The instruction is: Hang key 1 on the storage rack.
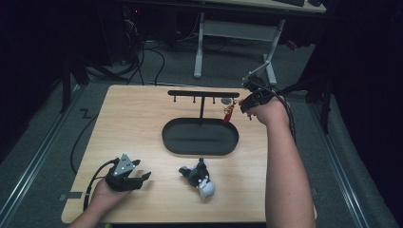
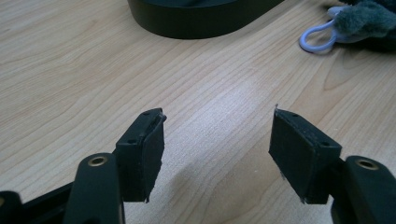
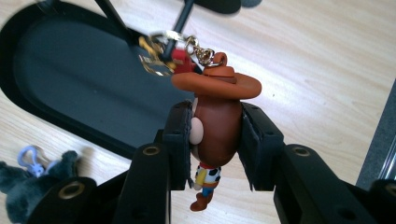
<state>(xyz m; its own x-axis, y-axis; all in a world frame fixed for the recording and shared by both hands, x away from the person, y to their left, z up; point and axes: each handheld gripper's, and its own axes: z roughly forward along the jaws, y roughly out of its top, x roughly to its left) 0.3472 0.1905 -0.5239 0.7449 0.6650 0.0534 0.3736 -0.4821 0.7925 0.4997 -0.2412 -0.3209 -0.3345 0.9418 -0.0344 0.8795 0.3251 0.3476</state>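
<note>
Clearly right gripper (image 3: 215, 140) clamps cowboy keychain (image 3: 215, 126) (face hidden), left gripper (image 2: 217, 154) wide, plush (image 2: 369, 21) cropped.

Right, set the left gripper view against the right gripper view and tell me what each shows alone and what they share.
Left gripper view alone: the left gripper, its jaws wide open over bare wooden table. Right gripper view alone: the right gripper shut on a cowboy figure keychain, its gold clasp up by the rack's stem. Both: the black oval tray and the grey plush toy with its pale blue clip.
</note>
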